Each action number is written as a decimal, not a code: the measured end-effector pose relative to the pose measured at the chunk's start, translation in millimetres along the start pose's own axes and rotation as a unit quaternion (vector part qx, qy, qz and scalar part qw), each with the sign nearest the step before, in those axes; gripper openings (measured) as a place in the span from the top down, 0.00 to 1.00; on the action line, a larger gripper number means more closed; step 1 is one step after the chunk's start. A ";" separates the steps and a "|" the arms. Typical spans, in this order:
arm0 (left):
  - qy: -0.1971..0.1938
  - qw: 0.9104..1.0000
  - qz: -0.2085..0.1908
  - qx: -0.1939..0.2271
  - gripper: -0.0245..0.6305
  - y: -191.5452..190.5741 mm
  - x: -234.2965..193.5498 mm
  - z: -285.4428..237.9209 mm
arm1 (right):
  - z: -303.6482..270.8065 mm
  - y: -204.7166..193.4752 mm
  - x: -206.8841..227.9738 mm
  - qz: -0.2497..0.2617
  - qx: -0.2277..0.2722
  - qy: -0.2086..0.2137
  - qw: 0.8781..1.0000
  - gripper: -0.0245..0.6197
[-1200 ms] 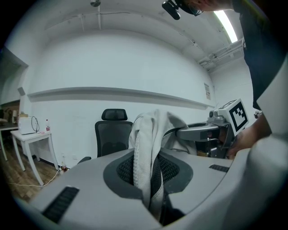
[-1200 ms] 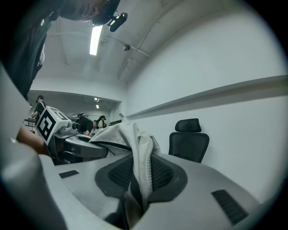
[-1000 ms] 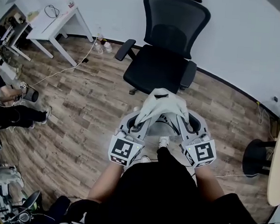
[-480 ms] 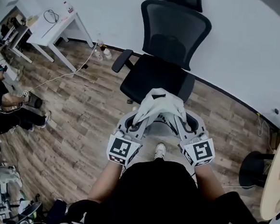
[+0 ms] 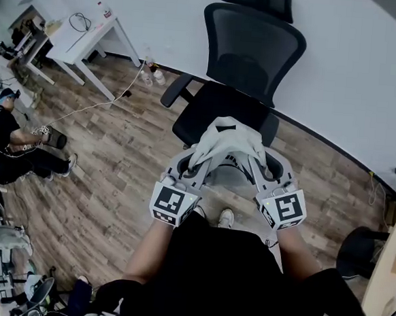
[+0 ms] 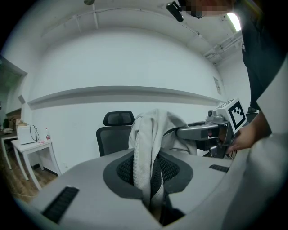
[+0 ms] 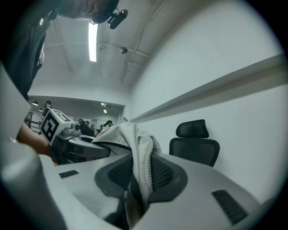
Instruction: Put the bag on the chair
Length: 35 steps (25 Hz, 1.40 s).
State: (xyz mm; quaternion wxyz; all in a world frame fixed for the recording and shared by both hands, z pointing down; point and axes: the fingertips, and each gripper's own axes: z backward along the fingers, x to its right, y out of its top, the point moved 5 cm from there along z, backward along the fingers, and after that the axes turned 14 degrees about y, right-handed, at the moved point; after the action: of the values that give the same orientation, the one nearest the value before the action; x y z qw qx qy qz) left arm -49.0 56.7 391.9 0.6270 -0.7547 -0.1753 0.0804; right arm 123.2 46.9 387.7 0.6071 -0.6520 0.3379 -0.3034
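A pale grey-white bag (image 5: 228,140) hangs between my two grippers, just in front of the seat of a black mesh office chair (image 5: 223,111). My left gripper (image 5: 199,162) is shut on the bag's left side; in the left gripper view the bag's cloth (image 6: 148,157) is pinched between the dark pads. My right gripper (image 5: 254,164) is shut on the bag's right side, and the cloth (image 7: 139,166) shows clamped in the right gripper view too. The chair (image 6: 116,130) stands against the white wall, backrest upright, its headrest (image 7: 192,129) visible.
A white desk (image 5: 85,32) with cables and a bottle stands at the back left. A seated person (image 5: 8,146) is at the far left on the wood floor. A round black stool base (image 5: 358,252) and a pale tabletop edge (image 5: 390,271) lie at the right.
Both grippers have carried the bag forward, closer to the chair seat. The chair now sits nearer and the bag overlaps the seat's front edge.
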 end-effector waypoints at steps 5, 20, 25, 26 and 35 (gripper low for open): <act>-0.002 1.000 -0.005 0.001 0.85 3.0 -7.3 -18.7 | -10.6 0.1 15.7 0.002 -0.002 -0.002 1.000 0.82; -0.050 0.999 -0.003 -0.005 0.85 16.6 -75.5 -121.5 | -93.8 8.1 86.5 -0.003 0.001 -0.037 0.999 0.82; -0.069 0.998 -0.004 -0.008 0.85 21.3 -101.8 -158.8 | -124.5 11.8 109.5 -0.005 0.000 -0.054 0.999 0.82; -0.072 0.997 -0.003 -0.008 0.85 22.4 -107.6 -166.7 | -131.4 12.6 114.2 -0.006 0.000 -0.058 0.998 0.82; -0.119 0.993 -0.003 -0.011 0.85 19.2 -147.8 -229.7 | -183.0 3.7 152.0 -0.017 -0.011 -0.111 0.994 0.82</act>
State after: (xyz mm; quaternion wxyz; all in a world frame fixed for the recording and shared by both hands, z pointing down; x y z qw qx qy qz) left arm -104.3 -211.1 404.7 0.5939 -0.7460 -0.2518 0.1653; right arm 64.8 -183.5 396.2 0.6283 -0.6939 0.2609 -0.2358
